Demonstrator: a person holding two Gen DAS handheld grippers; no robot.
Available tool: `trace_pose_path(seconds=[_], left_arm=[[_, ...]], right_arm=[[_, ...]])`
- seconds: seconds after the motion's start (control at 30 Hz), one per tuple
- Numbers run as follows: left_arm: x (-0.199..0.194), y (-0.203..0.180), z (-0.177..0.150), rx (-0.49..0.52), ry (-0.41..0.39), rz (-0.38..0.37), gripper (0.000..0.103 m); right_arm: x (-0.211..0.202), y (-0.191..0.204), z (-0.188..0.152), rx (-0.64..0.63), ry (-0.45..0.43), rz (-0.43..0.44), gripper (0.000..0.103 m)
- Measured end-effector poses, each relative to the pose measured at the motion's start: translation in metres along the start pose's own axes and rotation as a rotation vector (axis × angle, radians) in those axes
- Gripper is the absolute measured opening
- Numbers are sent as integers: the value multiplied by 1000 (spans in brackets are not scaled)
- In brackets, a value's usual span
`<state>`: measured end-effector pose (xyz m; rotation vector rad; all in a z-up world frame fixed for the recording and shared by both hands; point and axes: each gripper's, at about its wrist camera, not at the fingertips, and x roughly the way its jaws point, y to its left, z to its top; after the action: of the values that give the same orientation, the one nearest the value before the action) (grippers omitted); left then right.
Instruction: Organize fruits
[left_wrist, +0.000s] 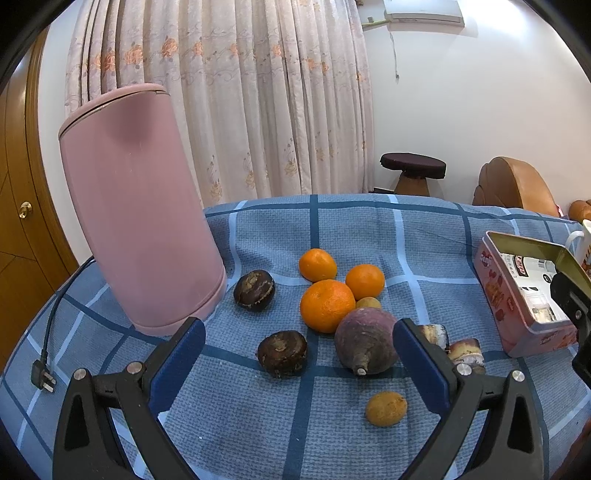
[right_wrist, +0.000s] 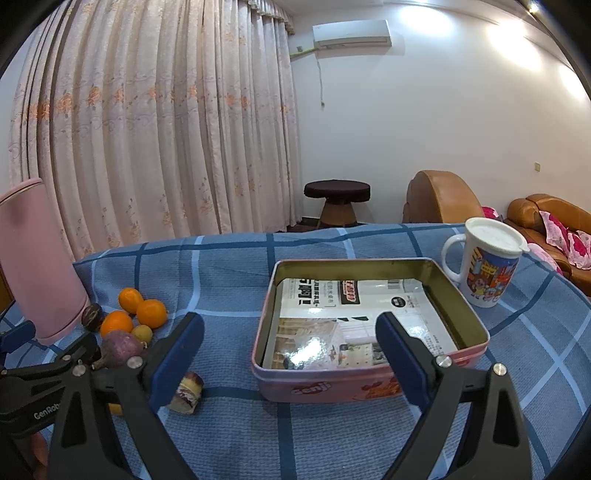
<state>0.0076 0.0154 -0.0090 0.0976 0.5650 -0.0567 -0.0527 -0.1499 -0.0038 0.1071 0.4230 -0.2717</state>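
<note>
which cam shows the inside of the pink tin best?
Right wrist: the pink tin sits centred, its open top showing a printed sheet lining the bottom. Left wrist catches it at the frame edge, partly blocked by the other tongs.

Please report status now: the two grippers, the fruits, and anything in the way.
Left gripper and right gripper open, empty. Oranges and other fruits loose on cloth; tin holds only paper. Pink kettle beside fruits, path clear.
</note>
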Motion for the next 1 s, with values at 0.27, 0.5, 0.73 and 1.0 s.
trace_pose_path(seconds=[0.27,0.5,0.73,1.0], left_arm=[[7,5,0,-17,31,2,102],[13,10,0,-19,56,39,102],[16,10,-2,-17,78,39,102],[24,26,0,-52,138,15,102]], right_arm=[[3,4,-1,-15,21,15,89],[11,10,-2,-44,73,87,82],[11,27,-7,-108,99,155,82],[24,38,-13,-150,195,262,78]])
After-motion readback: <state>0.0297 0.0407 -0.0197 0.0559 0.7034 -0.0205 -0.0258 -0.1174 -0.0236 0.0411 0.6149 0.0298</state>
